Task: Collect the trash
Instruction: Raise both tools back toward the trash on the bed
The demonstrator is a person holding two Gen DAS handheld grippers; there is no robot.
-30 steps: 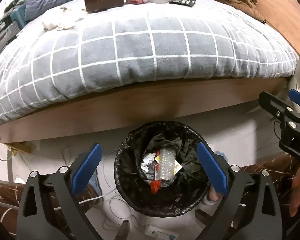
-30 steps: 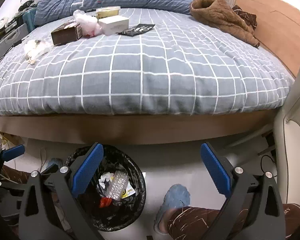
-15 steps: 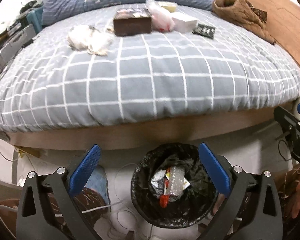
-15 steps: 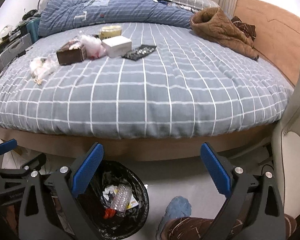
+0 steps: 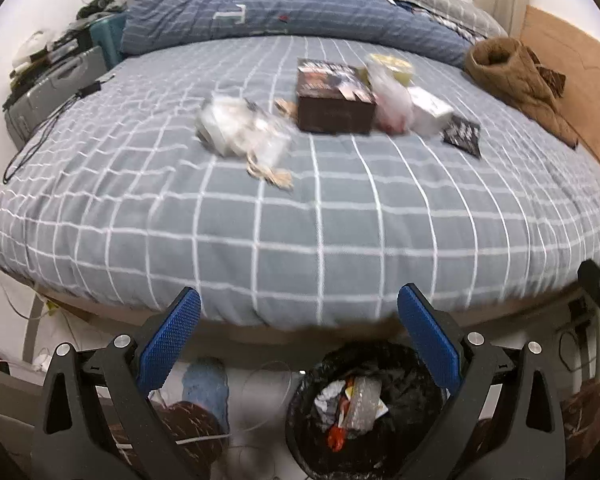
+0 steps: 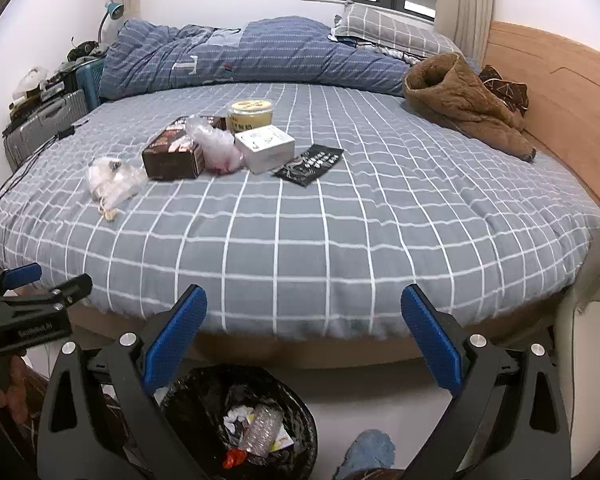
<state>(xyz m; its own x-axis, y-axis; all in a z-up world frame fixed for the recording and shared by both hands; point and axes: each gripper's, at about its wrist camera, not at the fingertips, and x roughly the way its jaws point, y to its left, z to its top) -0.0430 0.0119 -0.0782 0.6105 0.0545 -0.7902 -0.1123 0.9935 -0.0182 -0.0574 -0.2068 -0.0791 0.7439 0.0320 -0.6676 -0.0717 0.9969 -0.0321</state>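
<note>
Trash lies on the grey checked bed: a crumpled clear wrapper, a brown box, a clear bag, a white box, a black packet and a yellow tub. On the floor by the bed stands a black-lined bin holding a plastic bottle and paper. My left gripper is open and empty above the bin. My right gripper is also open and empty, level with the bed edge.
A brown jacket and a blue duvet lie at the bed's far side. A grey suitcase stands on the left, with a wooden headboard and a pale chair on the right. A blue slipper is beside the bin.
Both grippers have risen and tilted up from the bin. The bin has slid to the bottom of both views, and the bed top with its trash fills them. Both stay open.
</note>
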